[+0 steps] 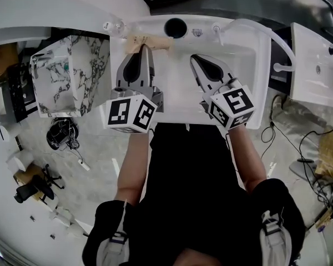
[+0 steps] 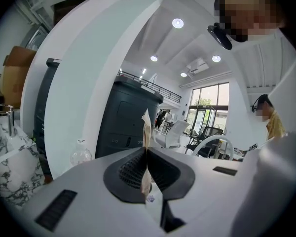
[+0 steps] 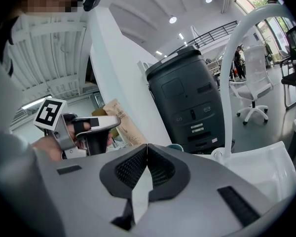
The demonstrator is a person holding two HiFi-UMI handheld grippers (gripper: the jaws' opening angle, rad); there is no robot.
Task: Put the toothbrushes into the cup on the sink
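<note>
Pinching a brown paper toothbrush packet [image 2: 146,122] edge-on in the closed left tool [image 2: 147,151], above the sink [image 1: 245,65], likely for carrying to the dark cup [image 1: 176,27] at the back rim. Holding the right tool [image 3: 147,148] pressed together, empty, alongside.

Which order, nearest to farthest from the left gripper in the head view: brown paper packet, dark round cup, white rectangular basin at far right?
1. The brown paper packet, clamped in the left gripper.
2. The dark round cup, on the sink's back ledge, rightward.
3. The white rectangular basin, far right, beyond the sink.
</note>
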